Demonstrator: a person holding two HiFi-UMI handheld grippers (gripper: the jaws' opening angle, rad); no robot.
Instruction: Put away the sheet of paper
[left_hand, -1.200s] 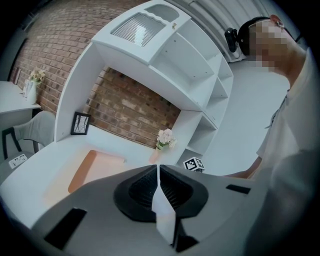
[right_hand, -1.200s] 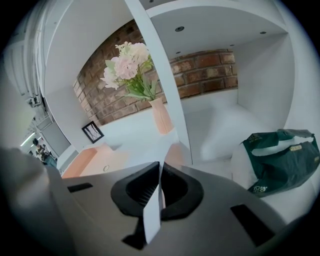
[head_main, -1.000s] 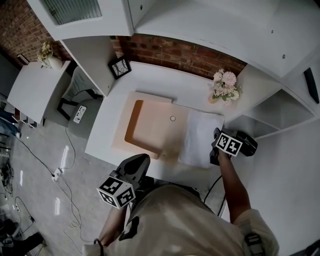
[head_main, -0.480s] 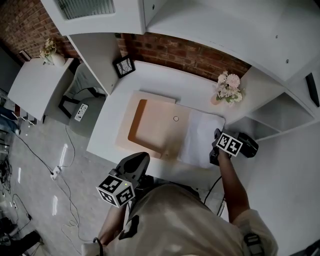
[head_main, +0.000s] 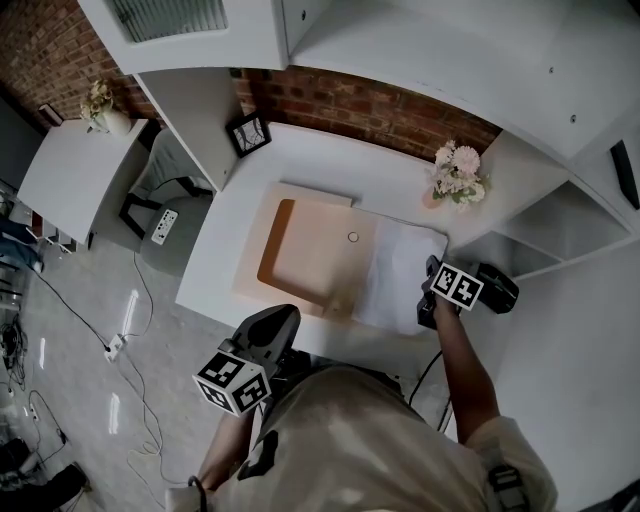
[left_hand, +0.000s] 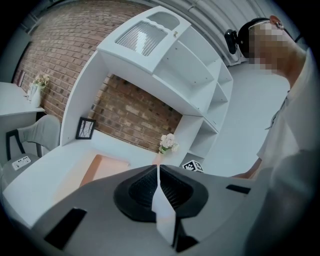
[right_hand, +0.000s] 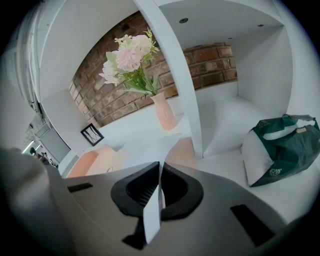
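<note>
Below the mat (head_main: 310, 255), off the desk (head_main: 320, 165), the left gripper (head_main: 280, 322) has its jaws pressed together, holding nothing. The paper (head_main: 398, 272) lies just right of the mat, touching it. The right gripper (head_main: 425, 300) is closed on the paper's right edge

Back wall: red-brown brick (head_main: 370, 110) is seen at 12 o'clock.
Desk: a white desk (head_main: 215, 275) is set against the brick, at the centre.
Shelving: white shelves (head_main: 450, 50) are mounted above the desk from 11 to 3 o'clock, with open compartments at 3 o'clock.
Side table: a white side table (head_main: 55, 175) is placed at 10 o'clock.
Chair: a grey chair (head_main: 150, 185) is tucked between side table and desk.
Floor: a pale grey, glossy floor (head_main: 70, 400) is shown from 7 to 9 o'clock.
Decor: a picture frame (head_main: 248, 133) is stood at 11 o'clock, a vase of pink flowers (head_main: 455, 175) at 1 o'clock.
</note>
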